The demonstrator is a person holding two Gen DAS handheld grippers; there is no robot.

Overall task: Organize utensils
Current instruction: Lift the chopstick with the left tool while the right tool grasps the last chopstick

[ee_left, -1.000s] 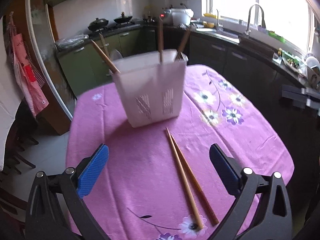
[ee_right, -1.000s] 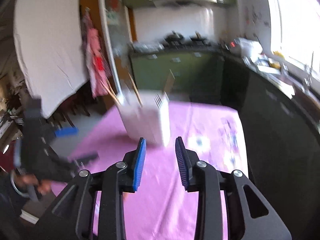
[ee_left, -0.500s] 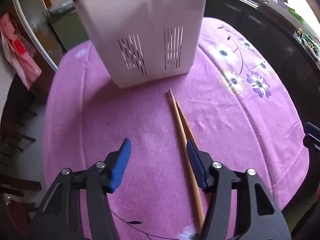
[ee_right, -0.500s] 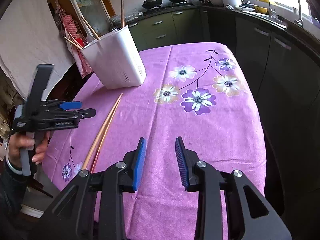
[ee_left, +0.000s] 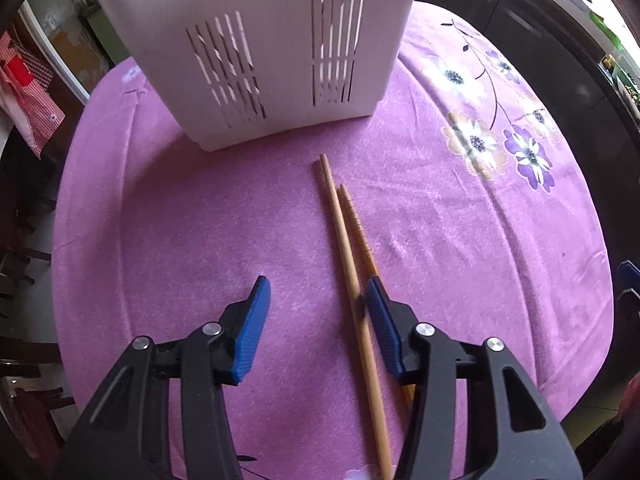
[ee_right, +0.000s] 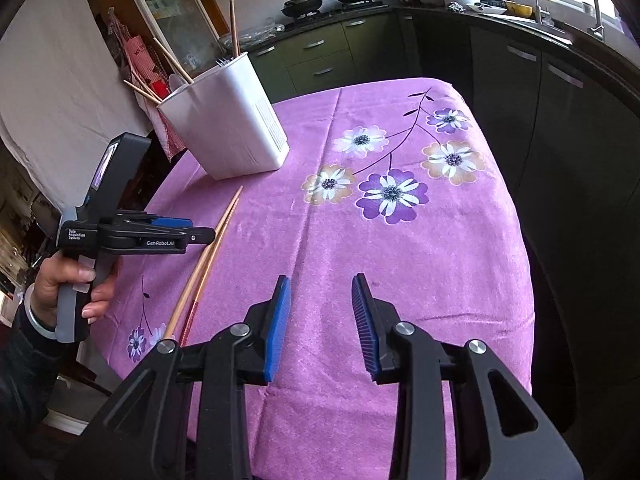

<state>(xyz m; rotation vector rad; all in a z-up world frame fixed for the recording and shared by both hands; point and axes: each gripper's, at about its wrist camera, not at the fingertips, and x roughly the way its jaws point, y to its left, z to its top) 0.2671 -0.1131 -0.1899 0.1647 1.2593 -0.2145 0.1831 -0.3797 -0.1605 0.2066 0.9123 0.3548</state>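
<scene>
Key relation: the two chopsticks [ee_left: 348,256] lie side by side on the tablecloth [ee_left: 180,220], long axis running from the near table edge toward the white holder [ee_left: 260,60]. The left gripper [ee_left: 318,290] points steeply down over their middle stretch; the pale stick sits inside the gap, hard against the right-side finger, while the darker stick passes under or behind that finger.
Left gripper state: jaws closing, pale stick between them, far pad not touching; no clamp yet.
Right gripper [ee_right: 322,292] state: jaws partly apart, nothing between them, above bare cloth well clear of the sticks.
Nearer hand: the left; its hand [ee_right: 68,280] grips the tool handle.
Judgement: the gripper probably needs a small sideways shift so both sticks fall inside the gap before the squeeze.
Chopsticks: thin, round, smooth wood or bamboo; the darker one is ribbed and reddish near one end. Likely to roll or scissor.
Holder: rigid white plastic, slotted wall, upright, already holding chopsticks.
Tablecloth: purple, soft, slightly fuzzy, flower print.
</scene>
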